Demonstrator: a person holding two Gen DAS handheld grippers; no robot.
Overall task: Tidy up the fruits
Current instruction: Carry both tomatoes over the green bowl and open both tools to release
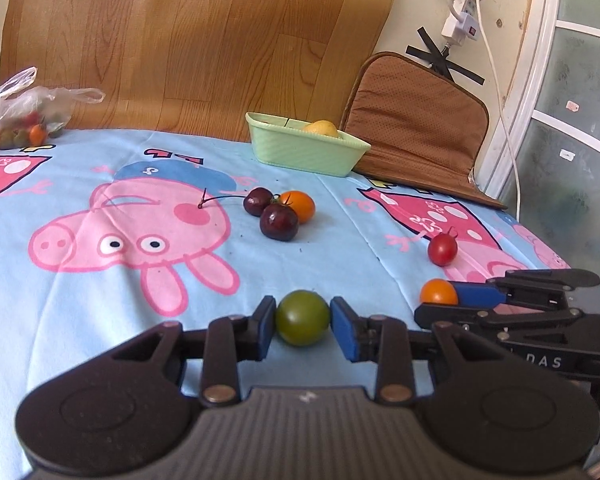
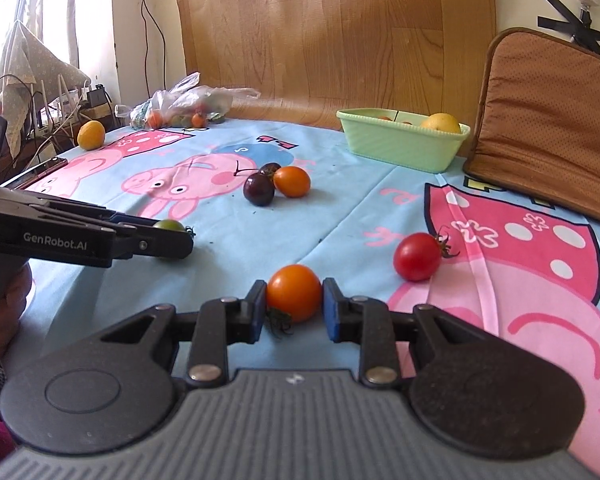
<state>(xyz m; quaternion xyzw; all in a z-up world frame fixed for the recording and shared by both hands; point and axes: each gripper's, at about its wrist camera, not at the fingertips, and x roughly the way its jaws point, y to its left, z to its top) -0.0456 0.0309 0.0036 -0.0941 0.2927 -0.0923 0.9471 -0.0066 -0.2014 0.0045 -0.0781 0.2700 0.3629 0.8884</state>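
We are pinching a small, soft green tomato (image 1: 302,317) in the left gripper (image 1: 302,328) and a thin-skinned orange tomato (image 2: 294,293) in the right gripper (image 2: 294,306), fingers closing gently across their middles.

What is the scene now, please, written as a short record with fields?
left hand-held gripper: closed around green tomato, on the cloth
right hand-held gripper: closed around orange tomato, on the cloth
loose fruit: red tomato; two dark tomatoes touching another orange one
basket: green, far side, holds a yellow fruit
bag: more tomatoes, far left
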